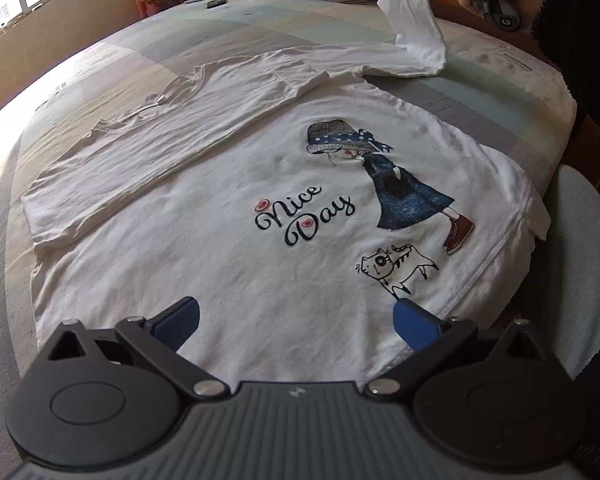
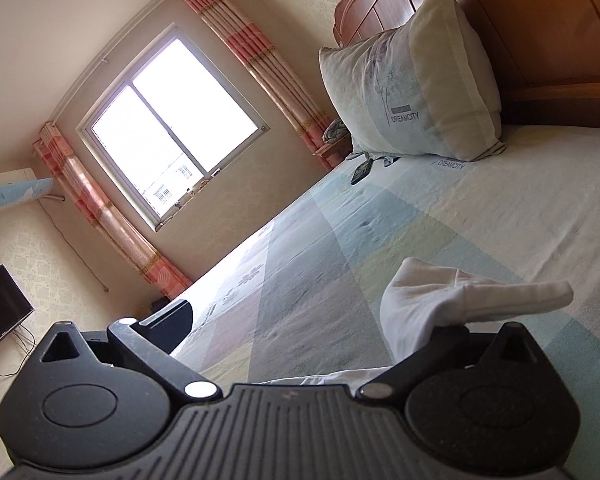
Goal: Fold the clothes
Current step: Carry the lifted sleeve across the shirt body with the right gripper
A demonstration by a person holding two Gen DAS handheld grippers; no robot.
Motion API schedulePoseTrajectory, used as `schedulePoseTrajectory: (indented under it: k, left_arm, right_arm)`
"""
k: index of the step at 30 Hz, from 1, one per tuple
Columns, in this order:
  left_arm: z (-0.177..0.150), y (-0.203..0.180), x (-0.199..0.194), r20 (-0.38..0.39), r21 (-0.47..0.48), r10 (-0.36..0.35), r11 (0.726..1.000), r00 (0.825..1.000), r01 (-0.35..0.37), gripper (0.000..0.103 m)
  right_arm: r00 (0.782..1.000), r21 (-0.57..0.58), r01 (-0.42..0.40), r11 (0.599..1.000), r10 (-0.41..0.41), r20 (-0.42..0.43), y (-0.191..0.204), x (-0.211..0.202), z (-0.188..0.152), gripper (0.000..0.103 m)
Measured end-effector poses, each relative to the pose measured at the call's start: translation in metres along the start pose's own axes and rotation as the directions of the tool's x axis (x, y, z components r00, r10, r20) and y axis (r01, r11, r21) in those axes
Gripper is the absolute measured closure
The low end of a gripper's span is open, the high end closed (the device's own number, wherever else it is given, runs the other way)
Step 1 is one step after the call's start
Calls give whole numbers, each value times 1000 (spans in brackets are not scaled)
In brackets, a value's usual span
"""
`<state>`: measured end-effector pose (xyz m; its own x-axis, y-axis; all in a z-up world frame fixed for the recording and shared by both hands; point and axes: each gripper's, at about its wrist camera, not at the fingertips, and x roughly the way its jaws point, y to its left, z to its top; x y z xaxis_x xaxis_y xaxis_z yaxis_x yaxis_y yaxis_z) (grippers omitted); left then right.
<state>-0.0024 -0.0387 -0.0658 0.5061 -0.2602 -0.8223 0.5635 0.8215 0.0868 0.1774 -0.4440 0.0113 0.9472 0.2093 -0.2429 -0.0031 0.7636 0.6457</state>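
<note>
The shirt [image 1: 228, 216] lies spread on the bed [image 1: 480, 96], one sleeve [image 1: 112, 168] folded across it; a pillow [image 2: 416, 92] leans against the headboard [image 2: 540, 20] behind.

I get daylight from the window [image 2: 168, 128], which is blown out white in both views. Glare washes the bed [image 1: 40, 120] edge nearest it. Both fisheye views bend hard at the rims; focus stays fairly sharp.

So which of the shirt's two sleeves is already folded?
The left-hand sleeve, lying flat across the shirt. The other sleeve hangs lifted off the bed.
</note>
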Motion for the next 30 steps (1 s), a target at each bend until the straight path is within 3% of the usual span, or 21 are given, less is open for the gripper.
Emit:
schedulePoseTrajectory:
  k: [18, 30]
  left_arm:
    - [-31, 39, -8, -60, -87, 37, 995, 997, -43, 1]
    - [-38, 46, -2, -109, -108, 51, 992, 993, -63, 1]
  right_arm:
    - [990, -27, -93, 995, 89, -108, 91, 89, -47, 0]
    - [968, -49, -175, 983, 163, -190, 144, 132, -94, 0]
